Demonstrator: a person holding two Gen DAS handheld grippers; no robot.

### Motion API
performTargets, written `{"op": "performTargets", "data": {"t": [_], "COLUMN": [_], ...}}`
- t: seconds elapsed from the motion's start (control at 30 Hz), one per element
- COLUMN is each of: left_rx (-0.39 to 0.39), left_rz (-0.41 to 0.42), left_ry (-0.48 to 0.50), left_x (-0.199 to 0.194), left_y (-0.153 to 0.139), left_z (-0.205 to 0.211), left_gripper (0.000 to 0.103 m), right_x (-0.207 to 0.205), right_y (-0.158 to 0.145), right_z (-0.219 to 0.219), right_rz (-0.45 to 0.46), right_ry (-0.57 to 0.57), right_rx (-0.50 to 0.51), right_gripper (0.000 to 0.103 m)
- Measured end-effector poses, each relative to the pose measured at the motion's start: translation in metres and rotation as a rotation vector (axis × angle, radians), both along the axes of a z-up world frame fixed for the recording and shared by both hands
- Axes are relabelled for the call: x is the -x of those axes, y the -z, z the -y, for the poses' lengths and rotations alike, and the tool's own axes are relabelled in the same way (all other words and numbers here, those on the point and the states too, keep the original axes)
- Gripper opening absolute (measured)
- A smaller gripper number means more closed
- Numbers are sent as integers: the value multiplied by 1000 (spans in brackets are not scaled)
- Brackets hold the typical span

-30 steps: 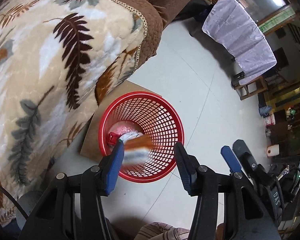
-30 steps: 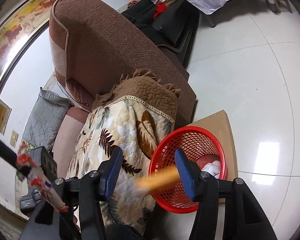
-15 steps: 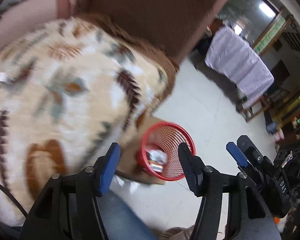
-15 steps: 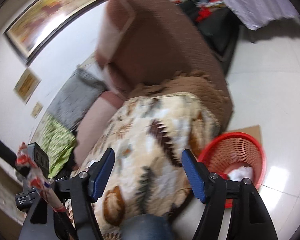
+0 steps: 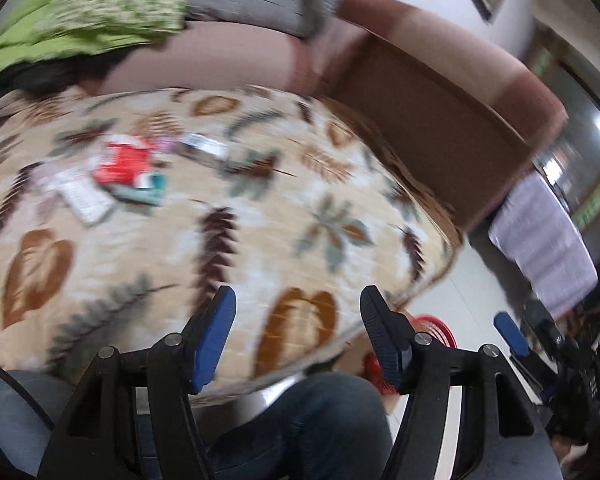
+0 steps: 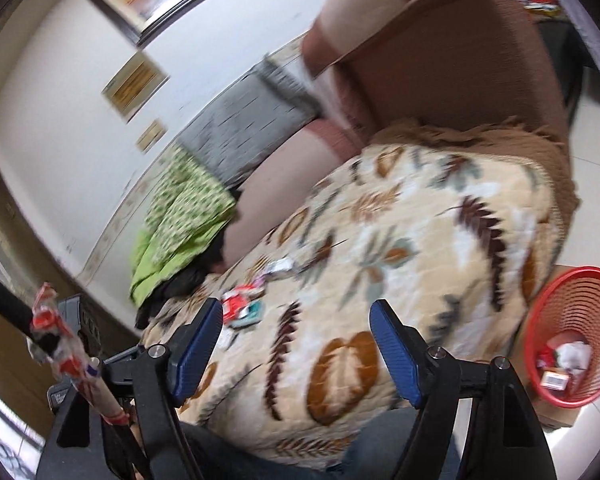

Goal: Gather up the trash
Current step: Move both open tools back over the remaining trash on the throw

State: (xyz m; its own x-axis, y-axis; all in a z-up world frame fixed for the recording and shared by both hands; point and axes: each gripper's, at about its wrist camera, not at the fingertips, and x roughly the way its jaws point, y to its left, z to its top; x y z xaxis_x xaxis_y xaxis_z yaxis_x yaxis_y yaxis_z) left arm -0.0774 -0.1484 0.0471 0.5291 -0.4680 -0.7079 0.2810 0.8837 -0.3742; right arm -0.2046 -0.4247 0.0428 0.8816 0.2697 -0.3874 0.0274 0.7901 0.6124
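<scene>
- Left wrist view shows the left gripper spread wide with nothing between its blue pads, hovering over the leaf-patterned blanket on the sofa.
- Ahead of it and off to the left lies the remaining trash: a red wrapper, a teal packet just beside it, and a white paper slip nearer the gripper's left side. Motion blur hides their finer details.
- Right wrist view has the right gripper likewise spread and empty; the same red wrapper sits just beyond its left pad.
- The red mesh basket stands on the floor to the right of the right gripper, already holding some scraps.
- These pieces look light, thin and crinkly, probably slick film or paper. I judge a pinch across a raised fold or edge would hold best; pressing down flat risks snagging the soft blanket.
</scene>
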Motion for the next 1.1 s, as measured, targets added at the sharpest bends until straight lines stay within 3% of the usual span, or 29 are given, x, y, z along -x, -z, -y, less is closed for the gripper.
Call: {"op": "performTargets", "data": {"t": [0.37, 0.67, 0.9, 1.1], "left_rx": [18, 35, 27, 82], "left_rz": [94, 103, 59, -65], "left_ry": [-250, -405, -465, -519], "left_x": [7, 3, -30, -79], "left_y": [-38, -55, -41, -6], "left_z": [-108, -166, -185, -208], "left_gripper": [63, 64, 64, 64], "right_x": [-34, -63, -110, -170], "right_y": [-18, -32, -27, -6], "right_z": [-69, -110, -134, -152], "right_rz": [45, 78, 61, 14], "right_ry": [-176, -286, -359, -423], "right_rx": [-5, 11, 15, -10], "right_gripper": [80, 80, 81, 81]}}
